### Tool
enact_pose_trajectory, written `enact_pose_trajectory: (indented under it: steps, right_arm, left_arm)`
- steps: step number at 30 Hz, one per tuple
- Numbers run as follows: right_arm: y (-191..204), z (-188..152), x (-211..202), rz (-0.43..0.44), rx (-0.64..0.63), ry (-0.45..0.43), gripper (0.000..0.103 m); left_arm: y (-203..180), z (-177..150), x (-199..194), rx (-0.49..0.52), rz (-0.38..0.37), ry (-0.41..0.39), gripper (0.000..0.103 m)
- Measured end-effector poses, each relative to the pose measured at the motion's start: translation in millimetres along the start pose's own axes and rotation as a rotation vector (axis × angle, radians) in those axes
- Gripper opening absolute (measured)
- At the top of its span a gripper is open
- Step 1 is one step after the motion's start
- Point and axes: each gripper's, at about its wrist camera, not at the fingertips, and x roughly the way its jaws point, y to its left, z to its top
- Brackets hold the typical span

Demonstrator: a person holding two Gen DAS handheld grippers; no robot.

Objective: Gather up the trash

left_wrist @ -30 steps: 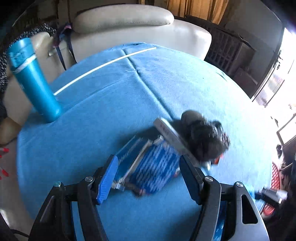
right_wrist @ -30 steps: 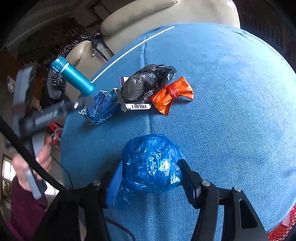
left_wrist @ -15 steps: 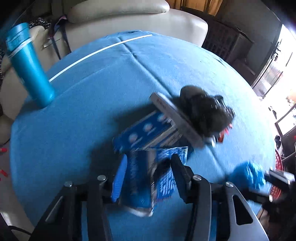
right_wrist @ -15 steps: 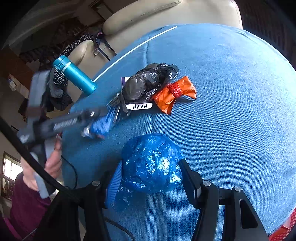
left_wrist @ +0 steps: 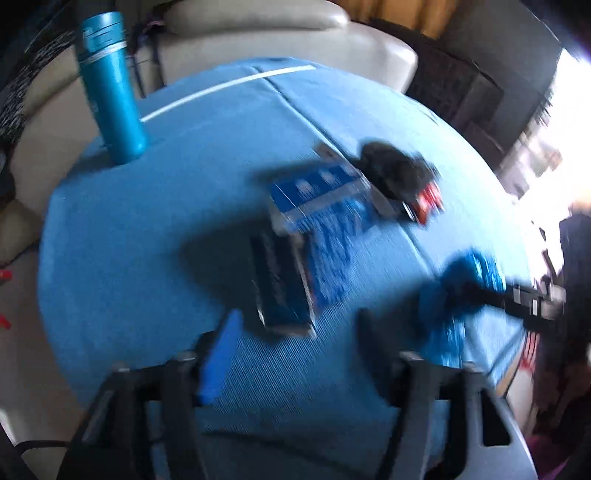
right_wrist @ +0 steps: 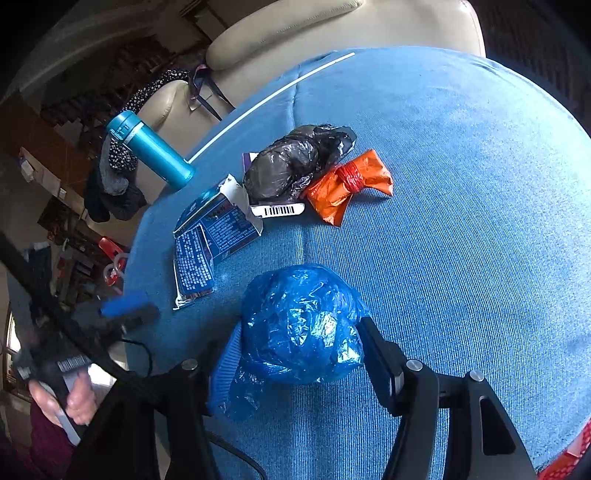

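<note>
My right gripper is shut on a crumpled blue plastic bag just above the blue tablecloth. My left gripper is open and empty, drawn back from a flattened blue carton. That carton lies on the cloth left of the held bag. Behind it lie a black plastic bag, a white barcode box and an orange wrapper. The left wrist view is blurred; the held blue bag shows at its right.
A teal bottle stands near the table's far left edge, also in the left wrist view. A cream sofa is behind the table. A red basket shows at the lower right edge.
My left gripper had closed around the blue carton half a second ago; now it is open and pulled back, and the carton lies on the cloth. The right gripper holds the blue bag still.
</note>
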Motion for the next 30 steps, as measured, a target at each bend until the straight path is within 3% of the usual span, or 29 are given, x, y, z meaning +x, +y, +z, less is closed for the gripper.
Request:
enact_pose_trajectory:
  steps: [4,10,14,19,25,27,30]
  right_arm:
    - [-0.1,-0.8,-0.6,0.002,0.008,0.001,0.066]
    - [-7.9,-4.7,5.4,0.041,0.048,0.028,0.069]
    - [-1.3,-7.4,5.2,0.005,0.004,0.017,0.066]
    - [2.0,-10.6,2.4,-0.006,-0.010,-0.006,0.063]
    - [-5.2,-11.3,-4.9,-0.010,0.008,-0.020,0.063]
    - [-7.8,-12.2,-8.5,-0.009,0.009,-0.026,0.063]
    - [-11.3,-12.7,-15.8,-0.028,0.006,-0.045,0.063]
  left_arm:
    - [9.0,18.1,17.2,-0.092,-0.043,0.029,0.078]
    - [-2.5,27.4,47.4,-0.084,0.001,0.065,0.078]
    - [-7.3,22.2,53.0,-0.090,-0.007,0.042,0.078]
    - [-3.3,11.3,49.5,-0.104,-0.019,-0.017,0.061]
    - [-2.4,3.4,27.9,-0.101,-0.034,-0.092,0.032]
    - [-5.3,0.8,25.2,-0.100,-0.042,-0.084,0.000]
    - [-16.1,-9.6,23.5,-0.085,-0.080,-0.057,0.000]
